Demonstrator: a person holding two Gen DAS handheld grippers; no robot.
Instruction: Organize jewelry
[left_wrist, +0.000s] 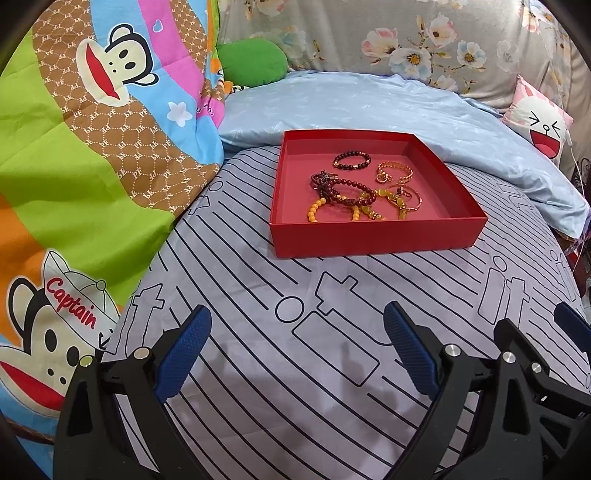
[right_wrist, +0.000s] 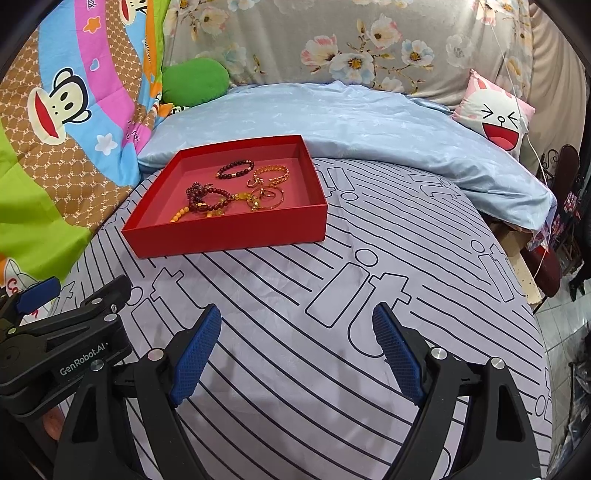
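A shallow red box (left_wrist: 373, 236) (right_wrist: 236, 236) lies on the striped grey bedsheet. Inside it are a dark red bead bracelet (left_wrist: 351, 160) (right_wrist: 235, 169), a gold chain bracelet (left_wrist: 395, 170) (right_wrist: 272, 173), a tangle of dark red beads (left_wrist: 332, 186) (right_wrist: 201, 197), yellow beads (left_wrist: 317, 209) (right_wrist: 181, 214) and thin gold bangles (left_wrist: 408, 197) (right_wrist: 271, 197). My left gripper (left_wrist: 297, 332) is open and empty, well short of the box. My right gripper (right_wrist: 297, 332) is open and empty, to the right of the left one, with the box ahead-left.
A colourful cartoon monkey quilt (left_wrist: 92, 147) (right_wrist: 55, 129) is piled on the left. A light blue duvet (left_wrist: 406, 110) (right_wrist: 351, 122) lies behind the box. A green cushion (left_wrist: 255, 62), a rabbit pillow (right_wrist: 495, 114) and the bed's right edge (right_wrist: 532, 295) are nearby.
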